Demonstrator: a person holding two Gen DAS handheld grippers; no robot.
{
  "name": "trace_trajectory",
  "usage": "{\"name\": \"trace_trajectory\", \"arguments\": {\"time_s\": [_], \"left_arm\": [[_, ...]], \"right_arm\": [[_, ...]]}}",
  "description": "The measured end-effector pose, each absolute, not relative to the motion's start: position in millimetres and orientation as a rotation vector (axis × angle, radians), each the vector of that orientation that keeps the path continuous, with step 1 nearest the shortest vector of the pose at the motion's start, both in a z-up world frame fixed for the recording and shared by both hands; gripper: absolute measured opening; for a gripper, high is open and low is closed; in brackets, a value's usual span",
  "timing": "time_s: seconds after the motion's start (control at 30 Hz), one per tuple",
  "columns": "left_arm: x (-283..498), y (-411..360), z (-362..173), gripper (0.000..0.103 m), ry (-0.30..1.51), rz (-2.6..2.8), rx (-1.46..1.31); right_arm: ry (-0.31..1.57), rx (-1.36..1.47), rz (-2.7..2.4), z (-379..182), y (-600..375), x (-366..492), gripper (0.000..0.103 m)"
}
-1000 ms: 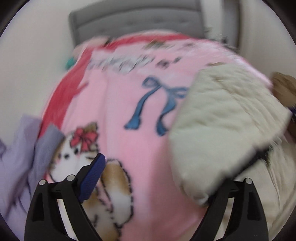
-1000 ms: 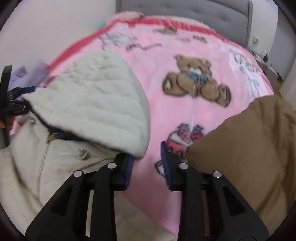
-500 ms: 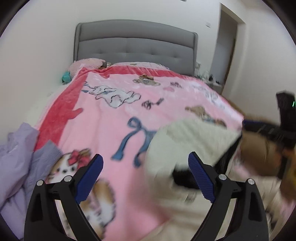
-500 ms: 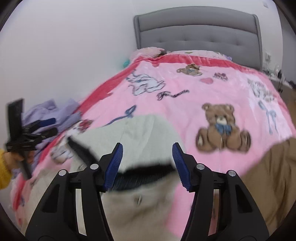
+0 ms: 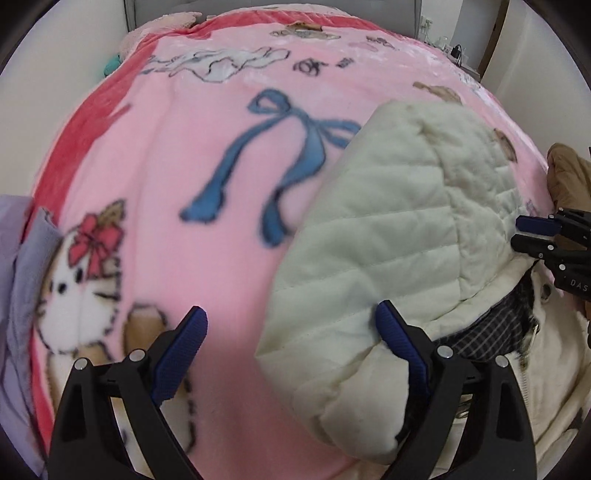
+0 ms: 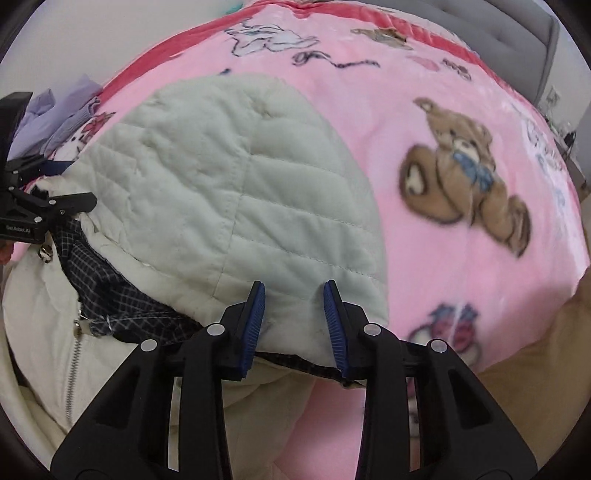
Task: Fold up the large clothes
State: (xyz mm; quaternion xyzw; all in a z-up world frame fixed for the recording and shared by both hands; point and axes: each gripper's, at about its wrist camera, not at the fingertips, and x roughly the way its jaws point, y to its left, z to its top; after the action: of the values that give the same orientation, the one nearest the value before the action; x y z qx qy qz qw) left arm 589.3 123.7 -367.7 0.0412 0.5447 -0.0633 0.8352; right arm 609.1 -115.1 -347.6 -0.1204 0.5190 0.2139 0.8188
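A cream quilted jacket with a hood, a dark checked lining and a zip lies on a pink cartoon blanket. Its hood is spread flat away from me. My left gripper is open wide, its right finger touching the hood's near left corner. My right gripper is open, its jaws either side of the hood's near edge without pinching it. Each gripper shows at the edge of the other's view, the right one and the left one.
A lilac garment lies at the bed's left edge. A brown garment lies on the right. A grey padded headboard stands at the far end, with white walls around.
Both grippers have come back down low over the bed from a raised position. The hood now lies flat on the blanket, and both grippers are open at its near edge.
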Motion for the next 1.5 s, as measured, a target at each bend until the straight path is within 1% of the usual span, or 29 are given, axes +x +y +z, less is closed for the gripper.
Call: {"name": "trace_trajectory", "arguments": {"time_s": [0.1,0.17,0.2,0.23,0.27,0.3,0.33,0.4,0.43,0.5,0.57,0.6,0.7,0.73,0.77,0.8,0.83,0.87,0.9,0.93,0.97,1.0,1.03,1.07,1.1,1.13,1.27,1.37,1.5], "left_arm": [[586,125,-354,0.091,1.089,-0.179,0.112],[579,124,-330,0.091,0.981,-0.246,0.161],[576,126,-313,0.091,0.904,-0.295,0.171],[576,128,-300,0.091,0.845,-0.325,0.169],[580,131,-289,0.091,0.813,-0.342,0.155],[587,133,-283,0.091,0.805,-0.352,0.137],[599,134,-280,0.091,0.818,-0.346,0.124],[628,128,-286,0.092,0.907,-0.348,0.113],[640,125,-292,0.092,0.951,-0.344,0.118],[657,120,-304,0.092,1.000,-0.323,0.121],[669,118,-318,0.092,1.048,-0.322,0.075],[672,116,-323,0.092,1.066,-0.314,0.069],[680,110,-342,0.092,1.139,-0.293,0.119],[683,108,-349,0.092,1.178,-0.298,0.122],[684,106,-355,0.092,1.215,-0.314,0.118],[684,104,-362,0.091,1.253,-0.321,0.119],[681,101,-366,0.081,1.262,-0.324,0.125],[677,98,-365,0.068,1.232,-0.335,0.130],[672,94,-364,0.058,1.204,-0.347,0.142],[667,89,-363,0.045,1.180,-0.348,0.168],[664,85,-363,0.042,1.172,-0.334,0.190],[661,82,-364,0.033,1.173,-0.317,0.201],[659,79,-362,0.019,1.182,-0.312,0.193],[657,76,-357,0.009,1.180,-0.316,0.167],[653,75,-348,0.009,1.151,-0.304,0.165],[646,74,-338,0.006,1.114,-0.302,0.163],[601,83,-286,0.006,0.939,-0.386,0.148],[555,84,-252,0.006,0.858,-0.468,0.193],[481,78,-227,0.006,0.797,-0.567,0.281]], "right_arm": [[1.079,-0.297,0.467,-342,-110,605,0.034],[1.002,-0.260,0.530,-321,-115,602,0.045],[0.917,-0.240,0.580,-305,-120,596,0.049],[0.856,-0.234,0.599,-294,-123,593,0.059],[0.818,-0.220,0.602,-284,-127,594,0.066],[0.822,-0.190,0.610,-278,-129,602,0.066],[0.832,-0.181,0.602,-275,-129,611,0.066],[0.855,-0.184,0.581,-274,-124,633,0.067],[0.885,-0.198,0.563,-278,-119,647,0.070],[0.919,-0.251,0.495,-286,-110,661,0.072],[0.955,-0.304,0.421,-299,-101,672,0.082],[0.981,-0.304,0.424,-306,-100,674,0.084],[1.053,-0.336,0.408,-326,-91,682,0.084],[1.083,-0.332,0.408,-332,-90,685,0.080],[1.104,-0.309,0.414,-335,-90,687,0.067],[1.146,-0.239,0.439,-339,-93,691,0.057],[1.184,-0.165,0.462,-343,-96,693,0.047],[1.197,-0.126,0.459,-344,-98,694,0.038],[1.194,-0.093,0.452,-344,-99,693,0.031],[1.181,-0.074,0.455,-342,-99,690,0.024],[1.158,-0.062,0.456,-337,-100,686,0.016],[1.149,-0.039,0.465,-334,-101,680,0.015],[1.129,-0.003,0.476,-328,-103,676,0.012],[1.098,0.026,0.490,-320,-105,669,0.010],[1.064,0.034,0.503,-313,-106,664,0.010],[1.026,0.032,0.509,-302,-107,655,0.009],[0.915,0.013,0.573,-262,-119,617,0.008],[0.816,-0.005,0.677,-223,-137,562,0.007],[0.796,-0.022,0.744,-203,-157,492,0.007]]}}
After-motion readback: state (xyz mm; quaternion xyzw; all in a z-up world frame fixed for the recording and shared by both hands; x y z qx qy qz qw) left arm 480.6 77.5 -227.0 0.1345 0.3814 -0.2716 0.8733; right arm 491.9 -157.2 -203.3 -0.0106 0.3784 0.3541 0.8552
